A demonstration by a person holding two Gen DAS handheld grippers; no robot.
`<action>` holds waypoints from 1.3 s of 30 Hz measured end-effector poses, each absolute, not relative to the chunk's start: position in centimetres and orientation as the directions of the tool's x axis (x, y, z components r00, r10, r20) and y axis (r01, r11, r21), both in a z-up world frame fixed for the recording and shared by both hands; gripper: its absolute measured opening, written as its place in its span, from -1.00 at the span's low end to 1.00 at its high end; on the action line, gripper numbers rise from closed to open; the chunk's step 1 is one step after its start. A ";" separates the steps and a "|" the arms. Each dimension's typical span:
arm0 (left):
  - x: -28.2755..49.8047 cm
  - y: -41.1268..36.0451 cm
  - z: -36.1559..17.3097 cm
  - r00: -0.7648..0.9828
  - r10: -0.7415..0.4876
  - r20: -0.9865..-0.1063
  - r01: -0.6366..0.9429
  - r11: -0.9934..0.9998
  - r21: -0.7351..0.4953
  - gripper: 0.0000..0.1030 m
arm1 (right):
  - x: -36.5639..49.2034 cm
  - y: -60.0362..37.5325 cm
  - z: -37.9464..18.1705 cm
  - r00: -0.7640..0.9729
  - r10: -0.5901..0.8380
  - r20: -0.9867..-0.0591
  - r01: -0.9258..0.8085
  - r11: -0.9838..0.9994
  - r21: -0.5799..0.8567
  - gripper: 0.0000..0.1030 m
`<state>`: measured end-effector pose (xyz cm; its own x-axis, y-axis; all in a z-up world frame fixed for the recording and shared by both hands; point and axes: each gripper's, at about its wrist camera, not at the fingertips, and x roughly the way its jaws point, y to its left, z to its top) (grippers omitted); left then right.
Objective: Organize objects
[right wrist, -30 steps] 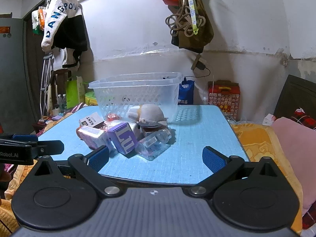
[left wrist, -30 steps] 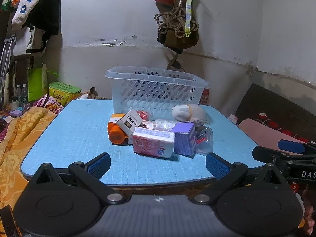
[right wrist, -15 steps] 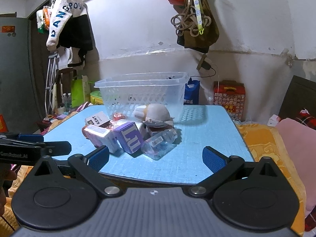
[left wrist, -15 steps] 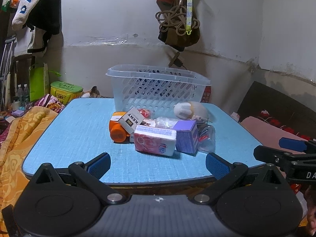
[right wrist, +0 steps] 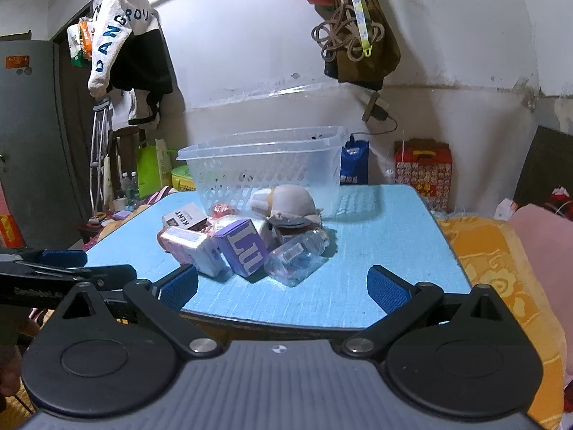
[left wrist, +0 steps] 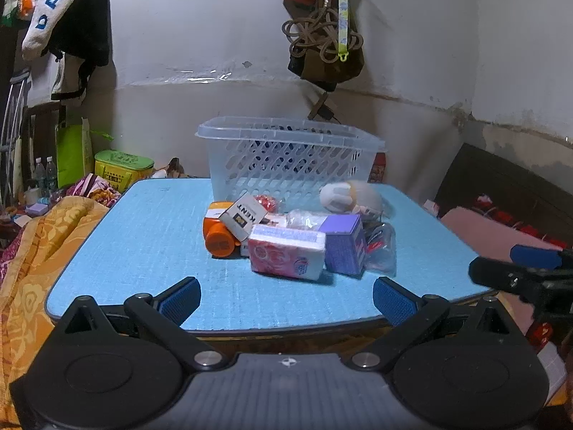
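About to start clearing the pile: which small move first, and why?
Probably ease the left hand-held gripper forward to the pink tissue pack. It lies at the pile's near edge, directly ahead of the open jaws. Both grippers are empty, short of the pile, and the basket stands behind it.

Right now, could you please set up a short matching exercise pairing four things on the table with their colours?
Things:
1. basket
2. tissue pack
3. small box
4. bottle cap

Colours:
a. orange
b. purple
c. clear
d. pink and white

Pairs: 1-c, 2-d, 3-b, 4-a
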<state>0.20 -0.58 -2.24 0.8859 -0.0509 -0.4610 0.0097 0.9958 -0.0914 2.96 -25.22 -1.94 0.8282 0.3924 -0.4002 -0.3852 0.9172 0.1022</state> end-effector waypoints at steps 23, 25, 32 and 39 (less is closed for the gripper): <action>10.1 -0.3 -8.0 0.861 0.008 -0.509 -0.052 0.996 -0.072 0.93 | 8.0 -23.4 -2.2 0.764 0.447 -0.466 -0.481 0.875 0.051 0.86; 10.5 -0.4 -7.9 0.869 0.010 -0.494 -0.052 0.996 -0.072 0.92 | 8.1 -22.5 -2.0 0.770 0.447 -0.455 -0.495 0.869 0.015 0.85; 10.9 -0.7 -7.8 0.878 -0.064 -0.475 0.023 0.995 -0.093 0.31 | 10.5 -19.5 -2.8 0.743 0.446 -0.499 -0.535 0.844 -0.042 0.45; 9.7 0.6 -8.1 0.892 -0.070 -0.446 0.038 0.996 -0.080 0.18 | 11.7 -17.2 -4.2 0.717 0.430 -0.548 -0.557 0.827 -0.080 0.24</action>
